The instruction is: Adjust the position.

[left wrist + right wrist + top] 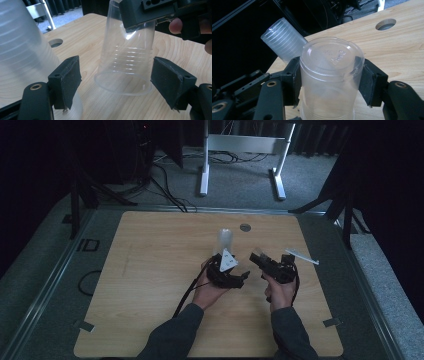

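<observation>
A clear plastic cup (257, 253) is held upside down, base up, with my right gripper (261, 260) shut on its upper part. In the right gripper view the pads press both sides of the cup (330, 65), right gripper (329, 81). Seen from the left gripper view, the cup (125, 62) has its rim down at the wooden table (150, 270), slightly tilted. My left gripper (117, 80) is open, its pads (66, 80) well apart and short of the cup. A frosted stack of cups (225, 239) stands just left of it (20, 45), and appears behind the held cup (283, 41). Left gripper (234, 272) sits beside the right one.
A round hole (245, 227) is in the tabletop behind the stack. A white strip (302, 256) lies to the right of the right gripper. Beyond the table's far edge are a white desk frame (205, 170), cables on the carpet and dark stands.
</observation>
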Tool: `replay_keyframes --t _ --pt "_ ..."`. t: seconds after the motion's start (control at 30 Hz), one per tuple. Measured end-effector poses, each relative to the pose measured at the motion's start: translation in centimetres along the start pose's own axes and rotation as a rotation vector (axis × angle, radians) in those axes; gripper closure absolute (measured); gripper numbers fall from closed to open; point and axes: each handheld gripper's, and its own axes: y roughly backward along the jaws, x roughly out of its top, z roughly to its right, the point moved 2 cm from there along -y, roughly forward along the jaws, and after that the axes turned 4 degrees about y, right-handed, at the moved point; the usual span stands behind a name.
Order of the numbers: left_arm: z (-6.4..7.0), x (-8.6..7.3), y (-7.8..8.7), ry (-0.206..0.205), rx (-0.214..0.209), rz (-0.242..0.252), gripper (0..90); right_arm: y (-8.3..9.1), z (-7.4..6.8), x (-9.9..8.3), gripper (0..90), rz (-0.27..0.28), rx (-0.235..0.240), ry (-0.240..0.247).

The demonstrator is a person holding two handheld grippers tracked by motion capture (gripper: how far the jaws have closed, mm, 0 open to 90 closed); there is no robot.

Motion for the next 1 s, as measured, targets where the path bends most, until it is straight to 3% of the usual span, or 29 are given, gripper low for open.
replay_keyframes --t 0.6,0.77,1.0 --pt "0.4 -0.6 -2.0 0.018 -0.015 0.024 19.9 0.0 0.3 0.0 42.5 0.0 0.049 -0.058" --pt "0.4 -0.6 -2.4 0.024 -0.04 0.041 19.9 -0.1 0.4 -0.1 42.7 -0.003 0.059 -0.07" --pt "0.2 -1.0 -2.9 0.038 -0.05 0.022 20.2 -0.2 0.3 -0.1 43.0 -0.006 0.068 -0.071"
